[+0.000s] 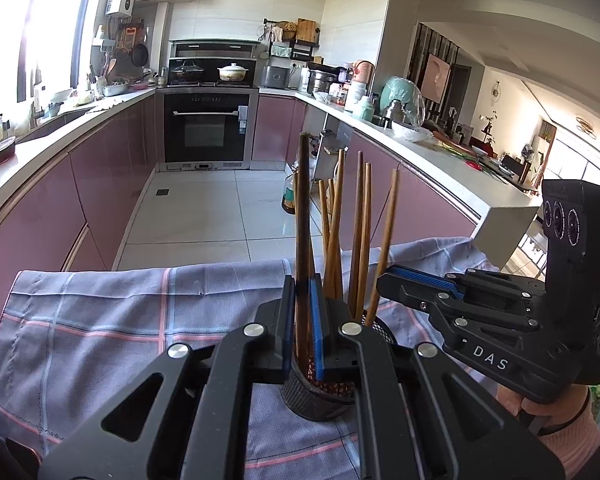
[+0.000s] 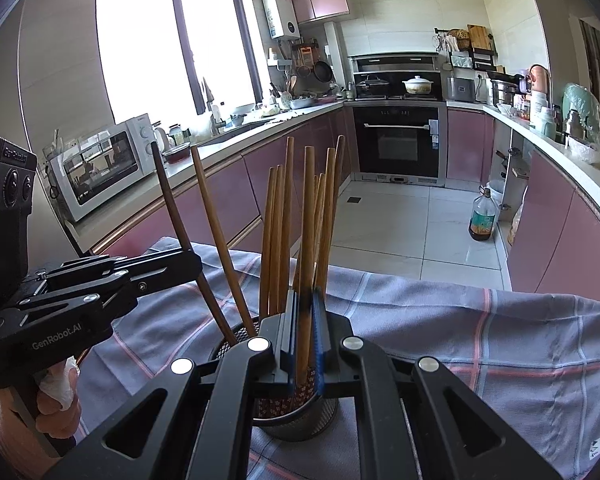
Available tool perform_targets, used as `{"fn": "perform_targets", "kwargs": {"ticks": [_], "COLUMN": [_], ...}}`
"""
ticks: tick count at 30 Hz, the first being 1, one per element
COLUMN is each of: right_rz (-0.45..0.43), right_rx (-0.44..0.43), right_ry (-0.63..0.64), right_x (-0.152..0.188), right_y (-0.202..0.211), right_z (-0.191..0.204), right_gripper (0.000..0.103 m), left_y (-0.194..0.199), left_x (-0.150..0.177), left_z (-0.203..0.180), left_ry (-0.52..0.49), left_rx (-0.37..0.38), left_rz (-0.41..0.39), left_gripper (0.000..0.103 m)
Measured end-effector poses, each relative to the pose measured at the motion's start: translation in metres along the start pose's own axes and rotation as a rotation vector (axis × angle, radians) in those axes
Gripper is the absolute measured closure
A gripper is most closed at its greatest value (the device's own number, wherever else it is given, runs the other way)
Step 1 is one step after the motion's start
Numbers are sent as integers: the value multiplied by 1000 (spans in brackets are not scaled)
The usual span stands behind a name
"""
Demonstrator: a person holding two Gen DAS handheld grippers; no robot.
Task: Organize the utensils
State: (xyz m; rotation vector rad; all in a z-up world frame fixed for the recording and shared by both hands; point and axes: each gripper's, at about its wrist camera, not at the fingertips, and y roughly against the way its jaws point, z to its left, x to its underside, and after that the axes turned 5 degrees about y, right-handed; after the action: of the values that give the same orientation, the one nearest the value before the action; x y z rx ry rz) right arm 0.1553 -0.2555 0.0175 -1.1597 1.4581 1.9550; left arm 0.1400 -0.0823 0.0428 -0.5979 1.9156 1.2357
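Each gripper was clamped on one chopstick: left gripper (image 1: 302, 312) and right gripper (image 2: 306, 320), above the mesh holder (image 1: 320, 400).

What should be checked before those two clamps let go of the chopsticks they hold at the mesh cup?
1. Left gripper shut on dark chopstick: ok.
2. Right gripper shut on light chopstick: ok.
3. Both held sticks' lower ends inside mesh holder: ok.
4. Mesh holder upright on checked cloth: ok.
5. Lower ends resting on the bottom of the mesh holder: cannot tell.
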Motion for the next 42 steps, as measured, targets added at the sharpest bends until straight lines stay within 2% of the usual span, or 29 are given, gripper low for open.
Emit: {"fn": "perform_targets", "kwargs": {"ticks": [5,10,11,12,13,16,20,24,27,30,34,42], "right_rz": [7,5,3,1,-2,-14,-27,-61,-91,-110,-134,-205], "right_rx": [-5,-5,-5,-5,-2,14,27,48,76,90,109,146], "right_ry": [-21,-22,-22,-21,-19,-8,0,9,11,8,11,33], "right_x": [3,7,8,8,10,14,21,26,31,39,50,62], "right_y": [-4,-2,-1,0,1,7,14,26,33,38,46,68], "right_z": [-3,-1,0,0,0,4,10,17,21,24,29,44], "right_gripper": [95,86,85,80,73,68,60,42,29,19,11,7], "left_y": [-7,-9,-8,-8,-8,-5,2,15,26,36,44,70], "left_x": [2,7,8,11,13,19,27,37,45,55,69,89], "left_z": [3,6,8,8,9,10,14,18,22,26,27,25], "left_ry": [5,10,14,16,16,12,19,17,15,23,6,9], "left_rx": [-3,-6,-10,-13,-18,-37,-54,-86,-112,-132,-185,-242], "left_rz": [6,3,1,-2,-5,-15,-37,-82,-122,-143,-162,-211], "left_gripper": [94,80,73,66,64,57,41,18,6,6,6,6]}}
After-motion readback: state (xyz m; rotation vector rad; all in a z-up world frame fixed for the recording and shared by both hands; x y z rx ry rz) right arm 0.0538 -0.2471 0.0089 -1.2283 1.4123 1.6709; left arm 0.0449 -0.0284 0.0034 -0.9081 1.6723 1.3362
